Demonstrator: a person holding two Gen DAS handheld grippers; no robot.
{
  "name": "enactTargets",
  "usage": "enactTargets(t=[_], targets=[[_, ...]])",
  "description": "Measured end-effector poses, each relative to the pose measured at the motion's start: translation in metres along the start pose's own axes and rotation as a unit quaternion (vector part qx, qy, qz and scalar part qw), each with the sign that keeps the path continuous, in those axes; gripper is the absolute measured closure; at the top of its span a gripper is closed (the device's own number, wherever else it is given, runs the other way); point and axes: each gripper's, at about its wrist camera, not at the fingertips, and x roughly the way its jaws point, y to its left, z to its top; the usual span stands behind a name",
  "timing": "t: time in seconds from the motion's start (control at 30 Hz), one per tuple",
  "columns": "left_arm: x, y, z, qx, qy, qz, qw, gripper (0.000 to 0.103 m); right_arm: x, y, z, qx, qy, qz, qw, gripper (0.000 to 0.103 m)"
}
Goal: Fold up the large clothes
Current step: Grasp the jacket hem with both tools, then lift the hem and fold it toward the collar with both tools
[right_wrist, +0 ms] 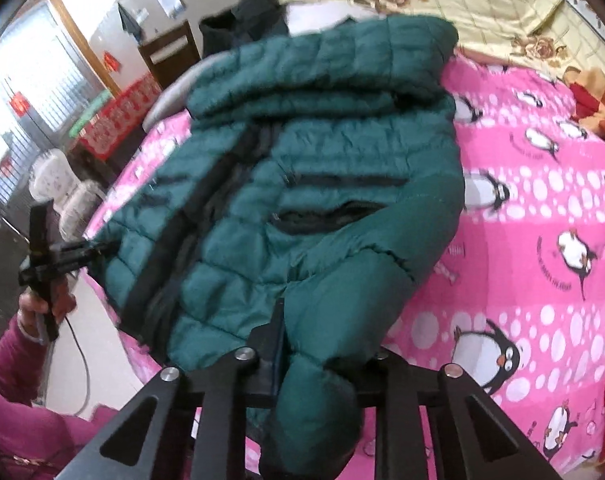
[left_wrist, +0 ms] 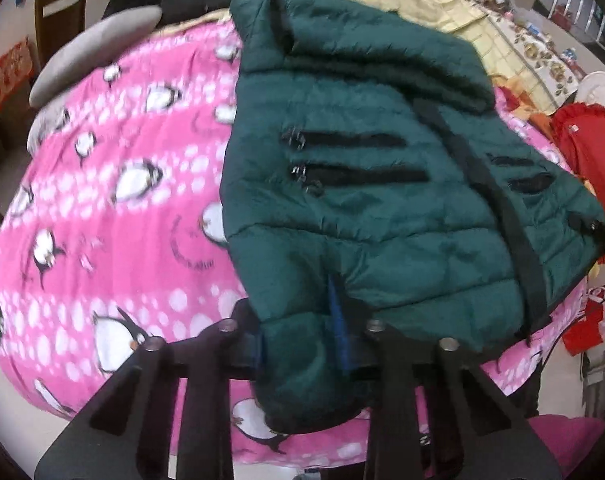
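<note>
Item: dark green quilted puffer jacket (left_wrist: 366, 184), front up on the pink fleece penguin-print blanket (left_wrist: 114, 208) covering the bed, its hem at the near edge; padded in horizontal ribs, slick shell, black centre zip, black zipped pockets.

Left hand-held gripper (left_wrist: 302, 344): jaws pinching one hem corner of the jacket. Right hand-held gripper (right_wrist: 302, 364): jaws pinching the other hem corner; puffy fabric bulges between them.

Risks, as judged: the slick shell may slide out of either pinch when raised; springy padding may push a fold back open; uneven lifting would skew the crease; the loose sleeve beside the jacket body could drag and bunch underneath.

Beyond the jacket's collar: cream floral quilt (left_wrist: 502, 40), flat, thin.
</note>
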Motion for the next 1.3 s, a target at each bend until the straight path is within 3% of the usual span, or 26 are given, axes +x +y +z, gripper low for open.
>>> enactTargets(t=[0.17,0.33,0.43,0.47,0.57,0.6,0.7,0.8,0.87,0.9,0.93,0.97,1.03,1.17,1.3], targets=[[-0.002,0.003,0.007,0.000,0.002,-0.006,1.0000,0.079,-0.008,0.003,0.007,0.004,-0.007,0.015,1.000,0.085],[0.010,0.000,-0.003,0.005,0.021,0.014,0.9997,0.078,0.008,-0.006,-0.004,0.013,0.025,0.010,1.000,0.085],[0.019,0.001,-0.007,-0.005,0.029,0.018,0.9994,0.066,0.015,-0.015,-0.010,0.026,0.028,0.010,0.999,0.084],[0.022,0.002,-0.008,-0.008,0.029,0.016,0.9994,0.064,0.017,-0.017,-0.012,0.029,0.030,0.012,0.999,0.080],[0.026,0.004,-0.008,-0.018,0.025,0.014,0.9994,0.049,0.024,-0.021,-0.018,0.035,0.049,0.009,0.998,0.054],[0.029,0.007,-0.009,-0.030,0.024,0.011,0.9992,0.044,0.027,-0.023,-0.020,0.041,0.054,0.010,0.998,0.051],[0.032,0.015,-0.012,-0.063,0.021,0.000,0.9978,0.033,0.033,-0.027,-0.026,0.051,0.056,0.014,0.997,0.051],[0.031,0.019,-0.017,-0.080,0.013,-0.008,0.9967,0.031,0.036,-0.033,-0.031,0.075,0.057,0.041,0.995,0.051],[0.029,0.015,-0.018,-0.070,0.017,-0.006,0.9974,0.031,0.034,-0.030,-0.032,0.070,0.056,0.048,0.995,0.062],[0.029,0.010,-0.017,-0.056,0.024,-0.007,0.9981,0.035,0.032,-0.029,-0.031,0.072,0.053,0.051,0.995,0.070],[0.026,0.006,-0.016,-0.040,0.026,-0.015,0.9987,0.051,0.027,-0.028,-0.028,0.078,0.044,0.055,0.994,0.075],[0.022,0.001,-0.014,-0.028,0.024,-0.020,0.9991,0.057,0.023,-0.026,-0.025,0.083,0.032,0.060,0.994,0.082],[0.013,-0.003,-0.009,-0.012,0.011,-0.016,0.9997,0.079,0.011,-0.025,-0.018,0.092,0.007,0.075,0.993,0.086],[-0.015,0.008,0.011,-0.039,-0.020,-0.060,0.9972,0.086,-0.019,-0.013,0.008,0.082,-0.049,0.081,0.992,0.088],[-0.042,0.014,0.041,-0.056,-0.067,-0.061,0.9943,0.086,-0.039,0.002,0.034,0.060,-0.081,0.058,0.993,0.088]])
